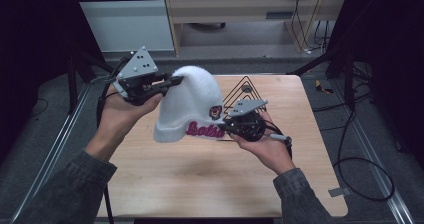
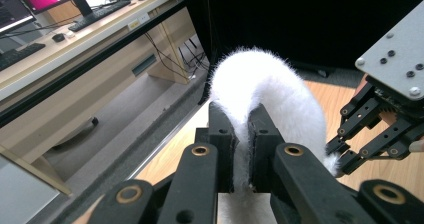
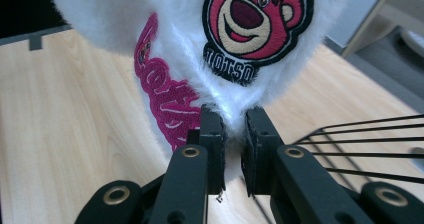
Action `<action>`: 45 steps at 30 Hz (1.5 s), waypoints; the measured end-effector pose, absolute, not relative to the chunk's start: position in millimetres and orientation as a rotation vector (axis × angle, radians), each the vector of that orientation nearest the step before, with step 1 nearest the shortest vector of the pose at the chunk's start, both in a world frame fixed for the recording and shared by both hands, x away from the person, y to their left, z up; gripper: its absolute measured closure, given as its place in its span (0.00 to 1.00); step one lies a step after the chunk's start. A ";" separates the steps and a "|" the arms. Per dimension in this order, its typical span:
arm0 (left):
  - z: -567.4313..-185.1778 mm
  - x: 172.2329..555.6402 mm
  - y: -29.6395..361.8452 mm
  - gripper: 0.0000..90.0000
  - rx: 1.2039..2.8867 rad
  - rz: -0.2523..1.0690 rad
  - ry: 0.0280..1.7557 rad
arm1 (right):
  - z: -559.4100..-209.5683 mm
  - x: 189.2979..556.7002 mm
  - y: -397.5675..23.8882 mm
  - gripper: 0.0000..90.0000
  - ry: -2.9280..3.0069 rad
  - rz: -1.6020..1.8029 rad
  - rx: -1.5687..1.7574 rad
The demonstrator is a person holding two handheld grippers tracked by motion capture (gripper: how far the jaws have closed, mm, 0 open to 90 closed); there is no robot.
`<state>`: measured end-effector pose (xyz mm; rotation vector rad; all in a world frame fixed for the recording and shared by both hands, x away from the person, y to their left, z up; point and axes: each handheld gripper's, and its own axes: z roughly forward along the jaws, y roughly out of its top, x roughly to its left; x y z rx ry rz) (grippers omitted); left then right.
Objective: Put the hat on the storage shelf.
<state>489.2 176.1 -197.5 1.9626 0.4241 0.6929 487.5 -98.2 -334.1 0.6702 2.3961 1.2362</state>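
Our left gripper (image 2: 241,149) has its jaws pinched on the rim of the fluffy white fleece hat with a pink bear patch (image 1: 192,104); our right gripper (image 3: 234,146) clamps the hat's lower edge just under that patch. We judge the two holds keep the hat stretched and lifted above the light wooden table (image 1: 200,179), perhaps to place it on the black wire triangular stand (image 1: 246,90) just behind it. The right gripper view lets us read the bear patch and magenta lettering; the high view alone gives the stand's whole shape.
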 end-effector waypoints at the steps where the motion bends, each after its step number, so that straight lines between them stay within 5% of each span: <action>1: -197.5 489.2 176.1 0.93 1.963 0.693 0.424 | -330.1 488.8 -100.8 0.90 2.392 1.232 0.670; 15: -164.8 532.3 142.0 0.93 1.895 0.683 0.487 | -268.8 520.9 -150.0 0.91 2.277 1.169 0.710; 45: -204.2 580.0 74.8 0.93 1.910 0.613 0.473 | -309.1 555.1 -200.8 0.91 2.190 1.096 0.898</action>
